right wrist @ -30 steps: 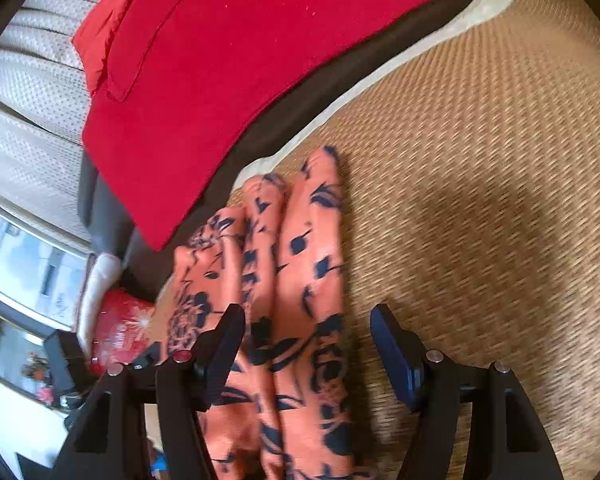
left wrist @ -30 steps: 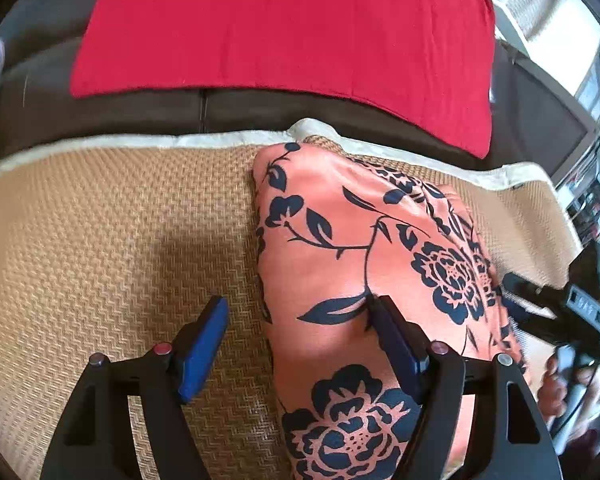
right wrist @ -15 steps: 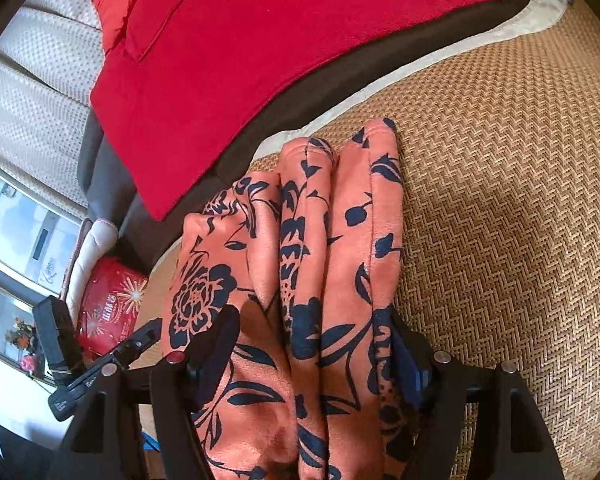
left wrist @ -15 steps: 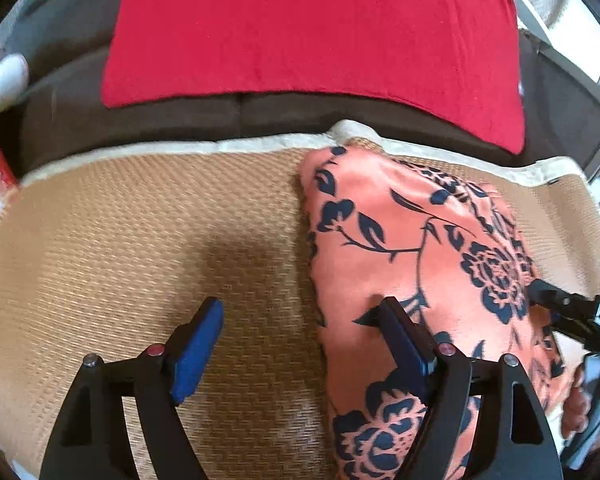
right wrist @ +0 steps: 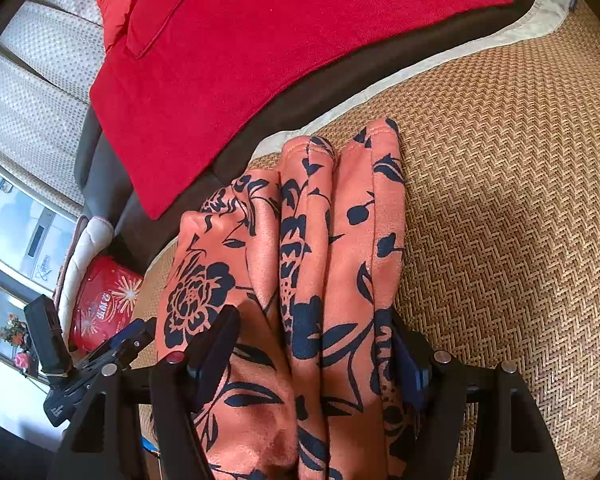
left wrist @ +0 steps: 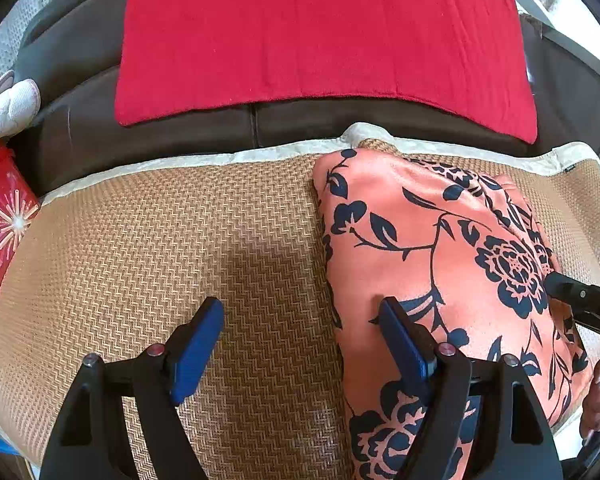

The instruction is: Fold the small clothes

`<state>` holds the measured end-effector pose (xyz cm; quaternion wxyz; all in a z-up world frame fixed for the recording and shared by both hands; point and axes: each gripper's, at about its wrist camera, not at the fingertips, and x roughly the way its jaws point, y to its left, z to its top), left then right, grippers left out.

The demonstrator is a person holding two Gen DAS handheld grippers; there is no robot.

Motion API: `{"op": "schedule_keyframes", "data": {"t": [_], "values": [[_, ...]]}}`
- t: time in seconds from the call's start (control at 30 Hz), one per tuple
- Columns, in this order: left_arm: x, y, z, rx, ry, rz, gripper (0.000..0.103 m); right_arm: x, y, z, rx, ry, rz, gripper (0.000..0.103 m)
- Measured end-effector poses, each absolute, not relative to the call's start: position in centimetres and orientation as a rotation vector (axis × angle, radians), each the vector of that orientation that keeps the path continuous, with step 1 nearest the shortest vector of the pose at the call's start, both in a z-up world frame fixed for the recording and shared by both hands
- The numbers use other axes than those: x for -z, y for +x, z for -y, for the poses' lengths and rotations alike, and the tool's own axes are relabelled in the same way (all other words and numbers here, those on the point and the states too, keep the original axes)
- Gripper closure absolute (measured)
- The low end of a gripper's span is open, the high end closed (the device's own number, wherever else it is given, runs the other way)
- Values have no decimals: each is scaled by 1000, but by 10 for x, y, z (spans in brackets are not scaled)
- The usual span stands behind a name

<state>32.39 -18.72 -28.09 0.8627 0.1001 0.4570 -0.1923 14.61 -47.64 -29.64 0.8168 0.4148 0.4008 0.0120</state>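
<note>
While folded floral garment [right wrist: 340, 280] lies on woven mat [left wrist: 180, 240], I see right gripper [right wrist: 316, 344] jaws astride it, pad contact unclear; left gripper [left wrist: 300, 344] wide, empty.

Open ground: the tan herringbone-woven mat [left wrist: 148, 232] lies bare to the left of the folded salmon-orange garment with dark navy flower print [left wrist: 428, 248]; a gripper could pass freely there up to the mat's cream cloth border [left wrist: 204, 160]. In the right wrist view the same mat [right wrist: 508, 184] is bare on the garment's [right wrist: 340, 240] other side.

Obstructions: the garment, a thick stack of folds, takes up the mat's right portion. Beyond the border, the dark brown sofa back [left wrist: 172, 128] rises, draped with a red terry towel [left wrist: 324, 32]. A red box with firework print [left wrist: 0, 232] stands at the mat's left end. The right gripper [left wrist: 580, 300] reaches in over the garment's right edge.
</note>
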Motion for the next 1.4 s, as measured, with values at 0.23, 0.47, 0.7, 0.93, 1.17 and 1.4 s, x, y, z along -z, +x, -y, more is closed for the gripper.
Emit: {"op": "schedule_keyframes", "data": {"t": [0.23, 0.47, 0.7, 0.93, 1.17, 1.4], "values": [[276, 327, 187, 393, 195, -944, 22, 297, 148, 476, -28, 881, -856, 29], [266, 326, 184, 394, 174, -913, 22, 298, 150, 476, -30, 881, -857, 29], [254, 321, 184, 452, 126, -896, 22, 298, 150, 476, -32, 879, -858, 29], [274, 325, 197, 595, 55, -1048, 22, 299, 153, 475, -33, 870, -860, 28], [297, 334, 193, 726, -157, -1217, 21, 298, 160, 469, -23, 843, -864, 26], [292, 323, 202, 743, -150, -1177, 42, 293, 167, 451, 32, 749, -866, 28]]}}
